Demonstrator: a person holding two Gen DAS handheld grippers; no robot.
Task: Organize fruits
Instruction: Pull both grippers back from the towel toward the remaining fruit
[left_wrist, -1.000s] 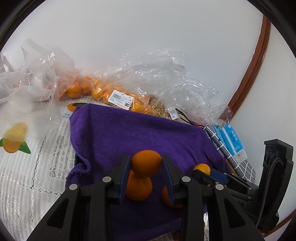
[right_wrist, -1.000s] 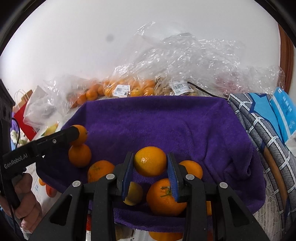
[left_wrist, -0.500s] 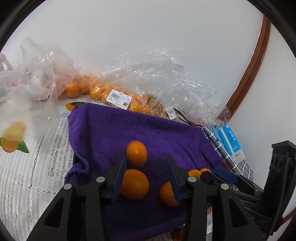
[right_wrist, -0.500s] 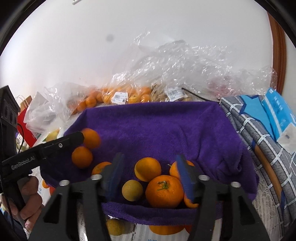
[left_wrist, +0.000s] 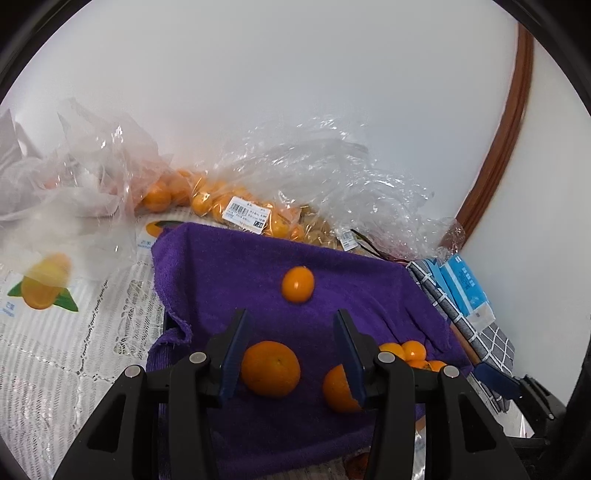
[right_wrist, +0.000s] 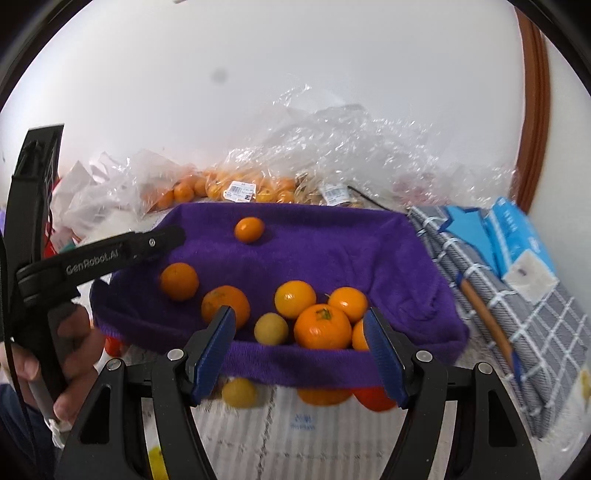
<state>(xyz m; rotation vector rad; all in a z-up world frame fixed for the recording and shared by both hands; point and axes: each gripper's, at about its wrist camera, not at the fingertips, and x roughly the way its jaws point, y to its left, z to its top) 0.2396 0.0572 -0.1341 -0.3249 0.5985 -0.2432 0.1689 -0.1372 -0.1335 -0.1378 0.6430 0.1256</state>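
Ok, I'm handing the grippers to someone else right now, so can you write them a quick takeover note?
Left gripper: open, holding nothing.
Right gripper: open, holding nothing.
Purple towel: one small orange lies alone near the back; the rest cluster at the front, including the stemmed orange and a pale yellow fruit.
Left: more fruit in the plastic bags behind, and some below the towel's front edge.

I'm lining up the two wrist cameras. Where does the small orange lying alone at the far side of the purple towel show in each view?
Left wrist: the small lone orange lies centre frame on the purple towel, beyond the open left gripper.
Right wrist: the orange sits upper centre-left, near the towel's back edge.
Shared landmark: the white barcode label on the clear fruit bag behind.
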